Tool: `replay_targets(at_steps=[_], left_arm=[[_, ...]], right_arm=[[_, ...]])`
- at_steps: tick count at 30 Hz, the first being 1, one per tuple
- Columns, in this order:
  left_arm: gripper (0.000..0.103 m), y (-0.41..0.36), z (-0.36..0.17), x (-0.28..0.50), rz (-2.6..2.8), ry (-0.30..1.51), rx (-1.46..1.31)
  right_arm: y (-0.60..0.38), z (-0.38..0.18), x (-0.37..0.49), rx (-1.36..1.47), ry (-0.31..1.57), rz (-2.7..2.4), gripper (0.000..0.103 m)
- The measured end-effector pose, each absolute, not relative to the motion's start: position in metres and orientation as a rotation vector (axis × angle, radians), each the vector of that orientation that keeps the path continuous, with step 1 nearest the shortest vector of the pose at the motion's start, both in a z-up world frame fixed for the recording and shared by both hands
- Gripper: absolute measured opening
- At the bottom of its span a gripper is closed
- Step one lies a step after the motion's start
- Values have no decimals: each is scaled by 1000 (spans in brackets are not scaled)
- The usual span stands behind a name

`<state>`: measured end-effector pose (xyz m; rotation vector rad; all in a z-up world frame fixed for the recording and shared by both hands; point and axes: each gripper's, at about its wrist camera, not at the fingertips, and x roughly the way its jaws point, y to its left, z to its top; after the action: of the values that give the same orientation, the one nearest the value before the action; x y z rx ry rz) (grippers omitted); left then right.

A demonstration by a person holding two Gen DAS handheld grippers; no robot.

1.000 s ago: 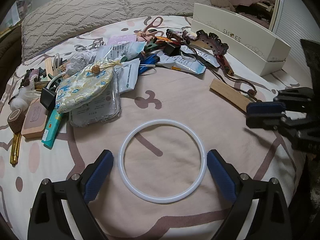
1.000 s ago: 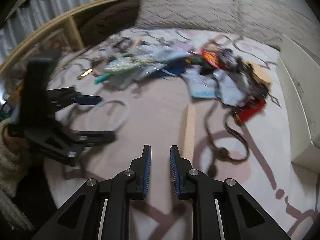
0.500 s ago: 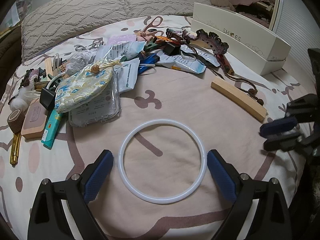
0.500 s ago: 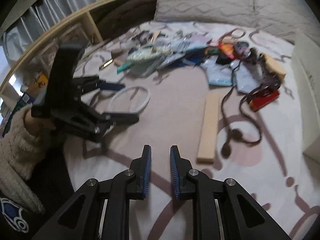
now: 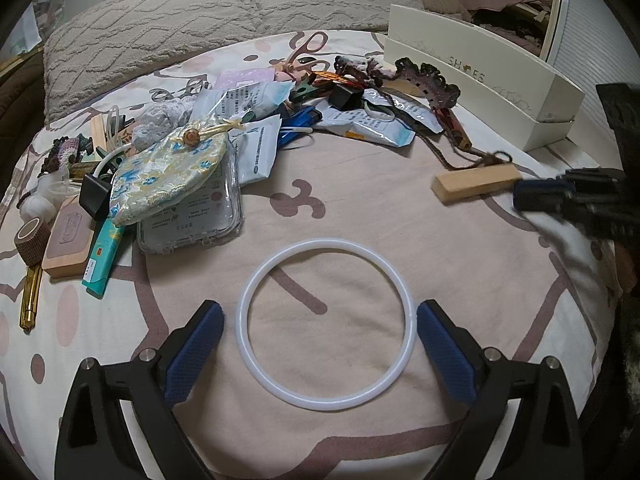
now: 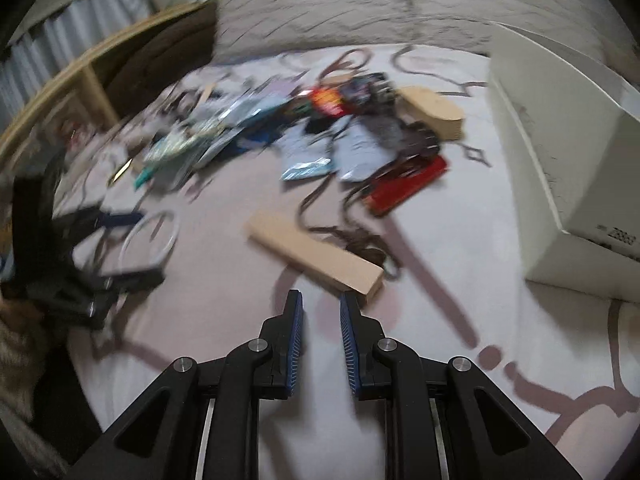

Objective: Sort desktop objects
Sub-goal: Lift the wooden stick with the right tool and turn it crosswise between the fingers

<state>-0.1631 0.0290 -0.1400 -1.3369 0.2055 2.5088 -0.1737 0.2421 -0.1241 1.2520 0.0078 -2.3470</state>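
A white ring (image 5: 325, 242) lies flat on the bedspread between the wide-apart fingers of my left gripper (image 5: 320, 309), which is open and not touching it. The ring (image 6: 173, 229) and the left gripper (image 6: 132, 248) show blurred at the left of the right wrist view. My right gripper (image 6: 321, 298) is shut with nothing between its pads. Its tips sit just short of the near end of a wooden block (image 6: 316, 256). In the left wrist view the right gripper (image 5: 536, 197) is a blur at the block's (image 5: 476, 182) right end.
A heap of small items fills the far bedspread: a floral pouch (image 5: 168, 172) on a clear case (image 5: 192, 220), packets, scissors (image 5: 304, 50), a brown cord (image 6: 352, 236). A white shoe box (image 5: 480, 76) stands at the right, pillows (image 5: 200, 20) behind.
The right gripper swung across to the wooden block's end, and the block has turned from slanted to nearly level in the left wrist view. The left gripper and the ring stayed put.
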Motion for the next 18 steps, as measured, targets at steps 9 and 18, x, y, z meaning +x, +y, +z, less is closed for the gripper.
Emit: replay_targets(at_steps=[9, 18], left_arm=[[100, 29, -140, -164, 2510, 203, -1339], [103, 24, -145, -168, 2505, 158, -1366]], right_arm=[[247, -126, -192, 1250, -15, -2447, 19], [247, -116, -180, 1170, -16, -2574, 98]])
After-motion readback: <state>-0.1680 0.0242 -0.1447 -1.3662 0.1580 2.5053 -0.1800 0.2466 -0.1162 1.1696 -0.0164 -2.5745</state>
